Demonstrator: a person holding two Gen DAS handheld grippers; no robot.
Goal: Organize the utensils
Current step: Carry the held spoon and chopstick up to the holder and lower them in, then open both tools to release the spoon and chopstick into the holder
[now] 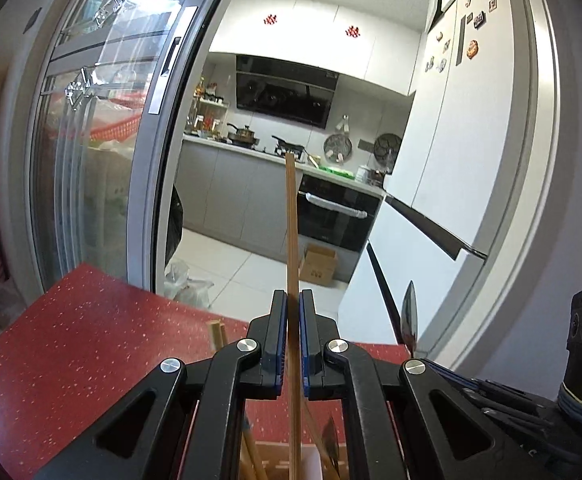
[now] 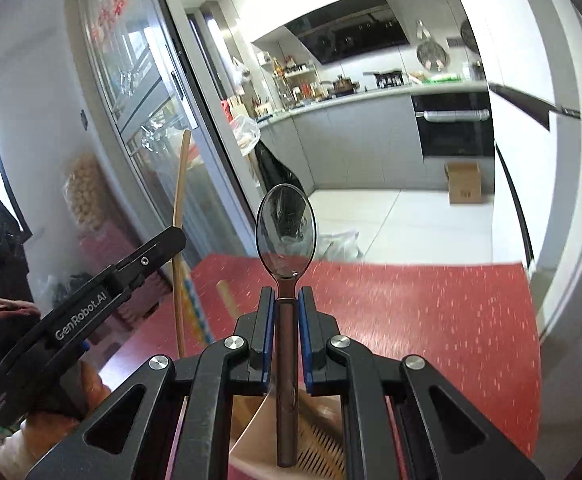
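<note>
bright daylight | glare on glass door (image 1: 103, 128) | fisheye-warped, dark corners

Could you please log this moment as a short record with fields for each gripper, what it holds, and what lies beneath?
left gripper: shut on a wooden chopstick, held upright
right gripper: shut on a metal spoon, bowl end up
below the grippers: a utensil holder with more utensils, partly hidden
surface: red speckled table
background: kitchen with a dark oven
</note>
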